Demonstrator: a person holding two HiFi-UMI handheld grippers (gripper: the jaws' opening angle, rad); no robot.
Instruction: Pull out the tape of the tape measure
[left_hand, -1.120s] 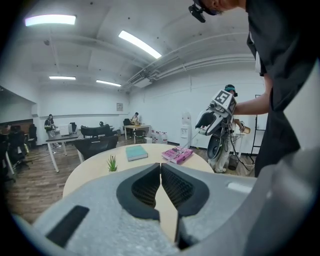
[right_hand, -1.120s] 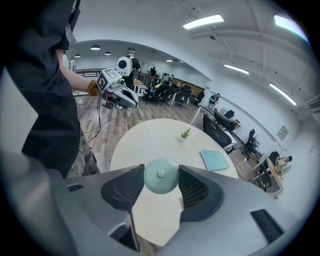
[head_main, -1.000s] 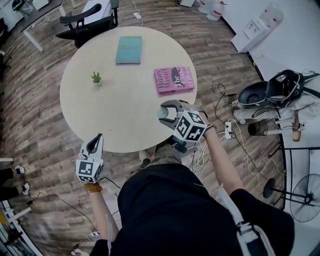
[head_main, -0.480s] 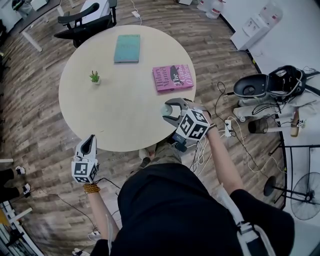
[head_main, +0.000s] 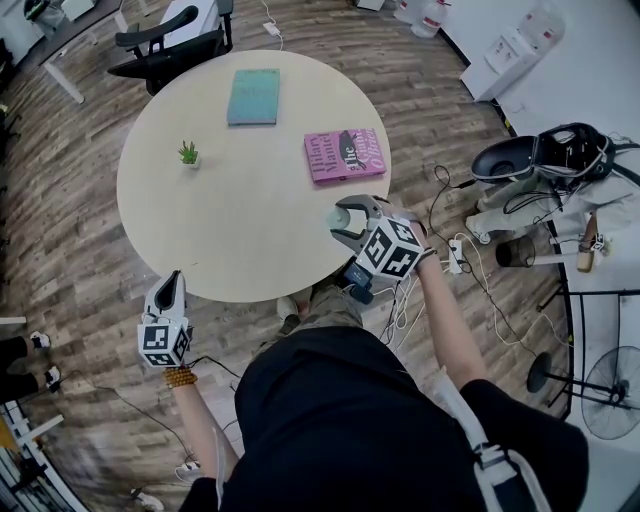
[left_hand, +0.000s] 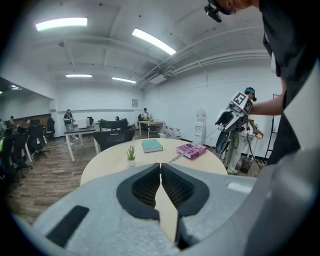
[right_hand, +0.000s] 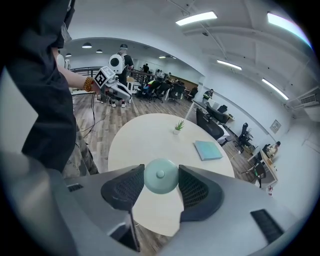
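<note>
Beige round counter (head_main: 200, 220) sits below both grippers. The right gripper (head_main: 345, 222) clamps its fingers on the pale green tape measure (right_hand: 160, 176) above the counter's near edge. The left gripper (left_hand: 160, 165) has its fingers pinched shut on what looks like thin tape (left_hand: 176, 157). Judged partly drawn; further pulling is left.

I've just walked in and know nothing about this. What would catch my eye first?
First, the pale green round tape measure clamped in the right gripper, above the near edge of a round table. On the table lie a pink book, a teal book and a tiny potted plant. The left gripper, jaws together, hangs just off the table's near left edge.
</note>
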